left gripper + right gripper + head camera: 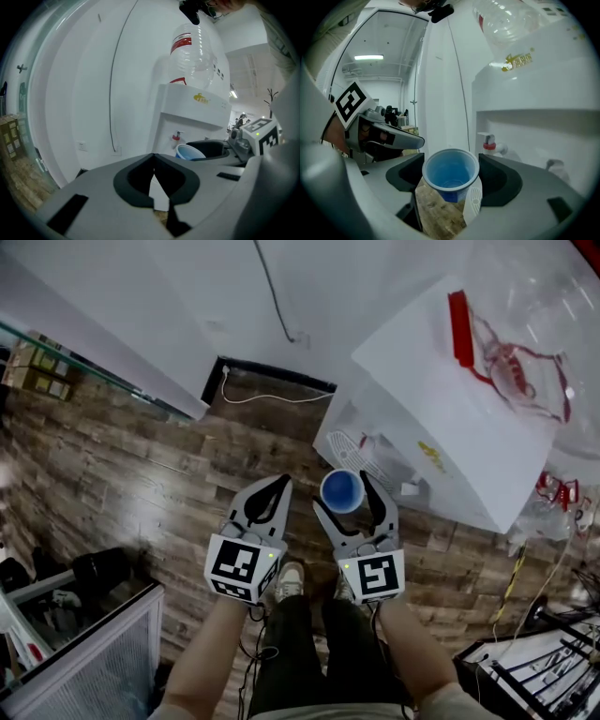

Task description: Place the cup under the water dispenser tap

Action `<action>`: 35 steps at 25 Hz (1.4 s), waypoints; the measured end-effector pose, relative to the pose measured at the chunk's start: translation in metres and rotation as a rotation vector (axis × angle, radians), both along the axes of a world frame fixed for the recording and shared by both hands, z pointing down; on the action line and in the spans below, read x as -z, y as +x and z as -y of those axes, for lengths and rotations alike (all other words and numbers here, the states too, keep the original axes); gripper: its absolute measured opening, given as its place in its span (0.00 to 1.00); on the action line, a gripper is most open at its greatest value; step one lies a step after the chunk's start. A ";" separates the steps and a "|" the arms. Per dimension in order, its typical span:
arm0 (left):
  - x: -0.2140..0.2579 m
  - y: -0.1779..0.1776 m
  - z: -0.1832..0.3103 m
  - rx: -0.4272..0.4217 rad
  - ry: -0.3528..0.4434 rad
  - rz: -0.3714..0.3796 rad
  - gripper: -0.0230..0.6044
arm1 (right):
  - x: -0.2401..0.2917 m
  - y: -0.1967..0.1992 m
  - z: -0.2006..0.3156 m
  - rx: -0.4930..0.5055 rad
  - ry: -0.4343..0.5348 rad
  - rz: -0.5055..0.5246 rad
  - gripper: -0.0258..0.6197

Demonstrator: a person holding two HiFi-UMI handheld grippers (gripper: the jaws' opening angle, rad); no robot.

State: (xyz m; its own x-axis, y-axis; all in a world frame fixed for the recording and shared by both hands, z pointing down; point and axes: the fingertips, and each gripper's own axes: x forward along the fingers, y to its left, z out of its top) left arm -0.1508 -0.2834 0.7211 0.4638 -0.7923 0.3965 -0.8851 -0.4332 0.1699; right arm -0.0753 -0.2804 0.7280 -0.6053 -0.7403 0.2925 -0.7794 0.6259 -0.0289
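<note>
A blue paper cup (341, 490) stands upright between the jaws of my right gripper (343, 493), which is shut on it. In the right gripper view the cup (451, 174) fills the gap of the right gripper (451, 180). Its open mouth faces up, and it sits left of and below the red tap (490, 146). The white water dispenser (441, 427) carries a clear bottle (525, 324) on top. Its drip grille (361, 452) lies just beyond the cup. My left gripper (282, 483) hangs beside the right one, shut and empty, its tips meeting (153, 157).
A black cable (272, 287) runs down the white wall to a socket (302, 337), and a white cord (272, 397) lies on the wooden floor. A wire cage (89, 657) stands at bottom left, a black rack (544, 662) at bottom right. A second tap (555, 165) sits right of the red one.
</note>
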 end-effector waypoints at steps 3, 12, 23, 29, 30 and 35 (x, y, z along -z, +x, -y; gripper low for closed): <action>-0.011 -0.005 0.003 0.002 -0.001 0.005 0.05 | -0.024 0.006 0.003 -0.021 -0.046 -0.006 0.61; -0.060 0.016 0.009 -0.111 0.001 0.030 0.05 | -0.091 0.033 0.018 -0.103 -0.076 -0.061 0.61; -0.106 0.056 0.017 -0.207 -0.020 0.018 0.05 | -0.142 0.082 0.036 -0.288 -0.154 -0.011 0.61; -0.111 0.063 0.020 -0.223 -0.030 0.011 0.05 | -0.147 0.098 0.039 -0.388 -0.127 0.005 0.61; -0.111 0.065 0.020 -0.226 -0.031 0.010 0.05 | -0.147 0.099 0.039 -0.400 -0.124 0.005 0.61; -0.112 0.068 0.019 -0.239 -0.054 0.015 0.05 | -0.149 0.099 0.038 -0.420 -0.156 0.003 0.65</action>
State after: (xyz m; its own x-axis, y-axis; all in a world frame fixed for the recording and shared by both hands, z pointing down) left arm -0.0833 -0.3024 0.8331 0.6292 -0.6382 0.4437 -0.7613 -0.6211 0.1863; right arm 0.0241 -0.3184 0.8768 -0.2626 -0.8692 0.4189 -0.9648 0.2429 -0.1008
